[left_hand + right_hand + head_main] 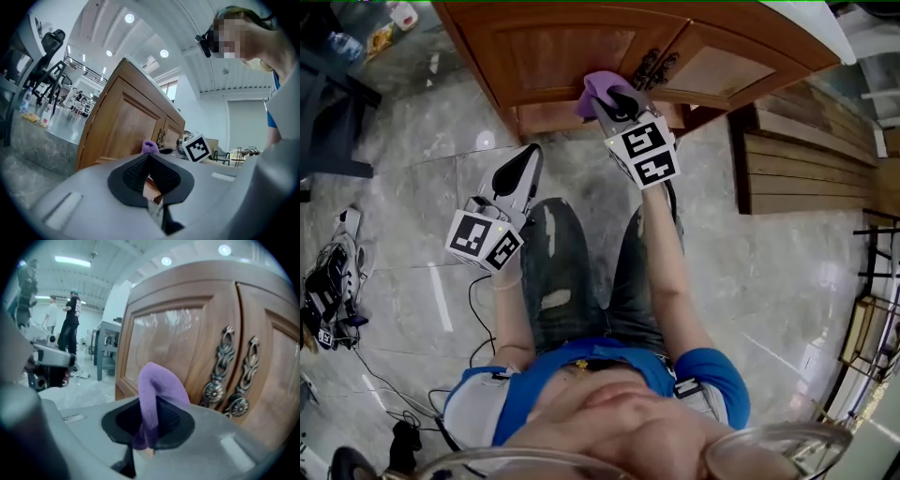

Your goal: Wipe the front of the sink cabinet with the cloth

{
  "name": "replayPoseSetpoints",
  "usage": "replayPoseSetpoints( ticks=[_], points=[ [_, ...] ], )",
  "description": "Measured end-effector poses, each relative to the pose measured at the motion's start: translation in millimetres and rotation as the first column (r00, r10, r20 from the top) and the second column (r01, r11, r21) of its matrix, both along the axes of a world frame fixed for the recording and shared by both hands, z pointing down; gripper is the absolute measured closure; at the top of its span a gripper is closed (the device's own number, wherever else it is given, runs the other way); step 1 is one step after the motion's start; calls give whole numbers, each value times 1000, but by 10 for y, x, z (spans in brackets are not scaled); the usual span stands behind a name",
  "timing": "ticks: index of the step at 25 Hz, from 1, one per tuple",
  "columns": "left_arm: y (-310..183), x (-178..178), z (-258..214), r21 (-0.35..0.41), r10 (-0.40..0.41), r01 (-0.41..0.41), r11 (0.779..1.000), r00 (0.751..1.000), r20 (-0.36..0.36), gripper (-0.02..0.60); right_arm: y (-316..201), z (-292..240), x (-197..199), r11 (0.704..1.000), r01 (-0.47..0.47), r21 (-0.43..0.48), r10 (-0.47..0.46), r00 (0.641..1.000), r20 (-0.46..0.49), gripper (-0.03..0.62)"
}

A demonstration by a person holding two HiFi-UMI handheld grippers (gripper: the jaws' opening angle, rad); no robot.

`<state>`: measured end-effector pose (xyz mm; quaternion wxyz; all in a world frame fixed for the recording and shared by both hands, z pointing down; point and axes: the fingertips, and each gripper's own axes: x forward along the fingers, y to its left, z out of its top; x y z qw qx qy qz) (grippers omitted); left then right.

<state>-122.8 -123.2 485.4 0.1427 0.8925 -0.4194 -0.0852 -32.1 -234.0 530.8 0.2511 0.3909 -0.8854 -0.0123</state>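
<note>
Cables (328,295) lie tangled on the tiled floor (422,187) at far left. The left gripper (528,161) hangs low over the tiles beside the person's left knee, well short of the cabinet (572,47). In its own view the left gripper (149,158) has its dark pads pressed together at the tips, with nothing between them. It points toward the cabinet (122,126).

To the right, the right gripper (615,99) is stretched forward at the end of a straight arm, up at the cabinet front. Its jaws are clamped on the purple cloth (598,89). In its own view the right gripper (151,416) pinches the cloth (157,385), which arches up out of the pads before the left door panel of the cabinet (164,333). The cloth is just left of the two ornate metal handles (225,369). I cannot tell whether it touches the wood.

Wooden planks (797,159) lean further right.
</note>
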Motion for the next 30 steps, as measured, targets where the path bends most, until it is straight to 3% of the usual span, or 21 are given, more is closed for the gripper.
replayPoseSetpoints(
  ticks=[2,5,9,14,17,20,25,28,30],
  points=[
    [10,229,-173,28,-18,18,999,1000,1,592,192,-231,102,998,65,15,-66,996,66,540],
    [-21,722,-550,79,-48,42,996,996,72,592,412,-574,489,991,136,-4,-134,982,130,540],
    [-274,1329,-1146,112,-96,90,990,994,47,591,427,-1069,1141,992,129,-13,-124,974,188,540],
    [-728,1726,-1553,200,-189,156,967,970,156,586,339,-1351,1591,993,117,11,-117,972,202,540],
    [-882,1769,-1416,217,-182,141,966,965,186,581,205,-1520,1618,991,102,88,-120,966,230,540],
    [-877,1719,-1095,168,-156,122,978,966,207,581,175,-1616,1507,987,100,126,-124,970,207,540],
    [-910,1775,-1082,104,-19,12,995,998,67,581,98,-1769,1201,974,139,177,-161,979,121,540],
    [-918,1707,-1077,132,-34,18,991,992,123,581,39,-1784,1047,972,144,188,-165,981,98,540],
    [-929,1634,-1109,128,-36,22,992,994,106,581,-25,-1781,989,967,127,219,-145,987,66,540]
  ],
)
